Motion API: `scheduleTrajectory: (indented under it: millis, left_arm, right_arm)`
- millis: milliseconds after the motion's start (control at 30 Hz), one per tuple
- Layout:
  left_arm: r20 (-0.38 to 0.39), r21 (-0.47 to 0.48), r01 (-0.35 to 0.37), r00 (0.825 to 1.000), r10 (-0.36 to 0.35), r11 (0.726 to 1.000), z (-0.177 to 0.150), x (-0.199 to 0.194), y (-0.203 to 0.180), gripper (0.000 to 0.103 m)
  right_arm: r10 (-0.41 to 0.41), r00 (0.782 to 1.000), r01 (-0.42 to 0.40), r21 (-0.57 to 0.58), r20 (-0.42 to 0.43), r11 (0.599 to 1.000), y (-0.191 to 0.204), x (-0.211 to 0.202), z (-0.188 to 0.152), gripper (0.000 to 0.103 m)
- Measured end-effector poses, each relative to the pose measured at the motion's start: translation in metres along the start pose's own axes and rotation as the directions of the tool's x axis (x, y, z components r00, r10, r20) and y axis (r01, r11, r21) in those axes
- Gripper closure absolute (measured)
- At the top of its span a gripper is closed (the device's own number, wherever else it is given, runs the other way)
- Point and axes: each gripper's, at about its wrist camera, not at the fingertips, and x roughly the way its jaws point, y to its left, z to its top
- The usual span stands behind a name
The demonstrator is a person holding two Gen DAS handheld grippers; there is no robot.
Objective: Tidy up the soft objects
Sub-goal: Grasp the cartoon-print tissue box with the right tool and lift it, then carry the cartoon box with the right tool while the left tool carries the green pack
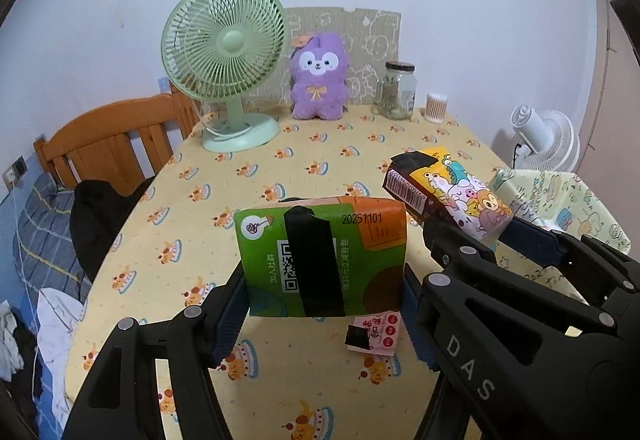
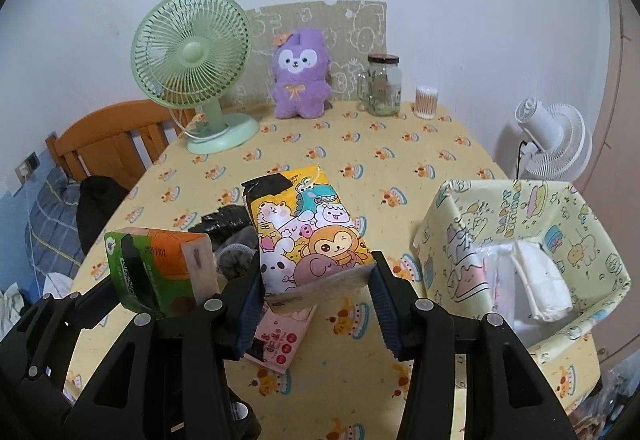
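My left gripper (image 1: 324, 304) is shut on a green and orange tissue pack (image 1: 324, 256) and holds it above the table; the pack also shows in the right wrist view (image 2: 160, 268). My right gripper (image 2: 316, 292) is shut on a yellow cartoon-animal tissue pack (image 2: 312, 236), also raised; it shows in the left wrist view (image 1: 448, 191). A small pink tissue packet (image 2: 280, 340) lies on the table under the grippers. A purple plush toy (image 2: 298, 75) sits at the table's back. A paper-wrapped box (image 2: 520, 260) at the right holds white soft packs (image 2: 540, 280).
A green desk fan (image 2: 192, 63), a glass jar (image 2: 384, 83) and a cotton swab tub (image 2: 426, 101) stand at the back of the yellow table (image 2: 420, 167). Dark and grey cloth items (image 2: 228, 232) lie mid-table. A white fan (image 2: 556, 143) is at the right, a wooden chair (image 2: 112, 135) at the left.
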Motion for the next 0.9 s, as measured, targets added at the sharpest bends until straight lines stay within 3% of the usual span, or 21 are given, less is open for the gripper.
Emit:
scheduleTrajectory:
  millis: [900]
  left_arm:
    - [0.086, -0.001, -0.003, 0.996, 0.003, 1.0, 0.019, -0.035, -0.027, 0.032]
  right_arm:
    - [0.036, 0.996, -0.033, -0.033, 0.081, 0.999, -0.021, -0.04, 0.022, 0.05]
